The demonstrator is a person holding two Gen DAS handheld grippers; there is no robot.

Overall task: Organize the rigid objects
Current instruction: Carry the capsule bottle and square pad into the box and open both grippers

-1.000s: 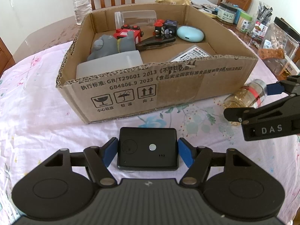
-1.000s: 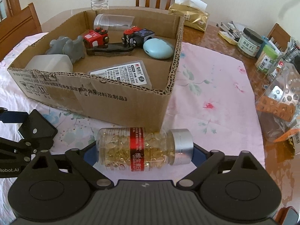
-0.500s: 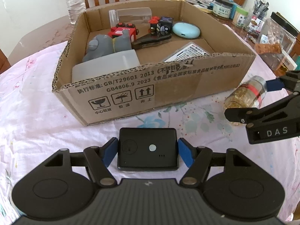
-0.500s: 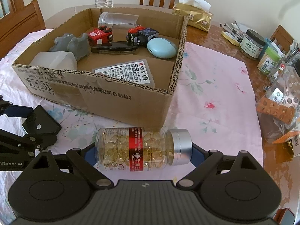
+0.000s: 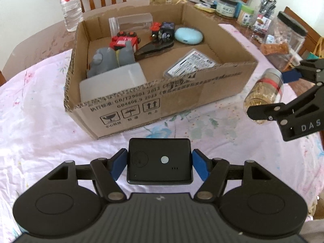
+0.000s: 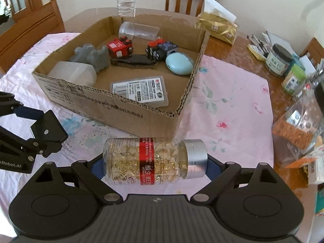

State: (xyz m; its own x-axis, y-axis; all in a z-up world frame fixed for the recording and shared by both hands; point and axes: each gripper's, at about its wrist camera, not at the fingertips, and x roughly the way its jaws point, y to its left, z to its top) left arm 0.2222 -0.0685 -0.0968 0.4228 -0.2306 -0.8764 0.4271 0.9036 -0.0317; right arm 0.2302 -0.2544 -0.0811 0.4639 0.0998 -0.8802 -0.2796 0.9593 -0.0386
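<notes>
While both tools (image 5: 159, 162) (image 6: 155, 163) clamp, right holds capsule bottle (image 6: 149, 161), left black device (image 5: 159, 161).

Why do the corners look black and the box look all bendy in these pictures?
Both wrist views use a fisheye lens: it leaves dark corners and bows the cardboard box edges. In the left wrist view the box print is slightly smeared; in the right wrist view the capsule bottle label reads sharply, and the brown table shows window glare.
</notes>
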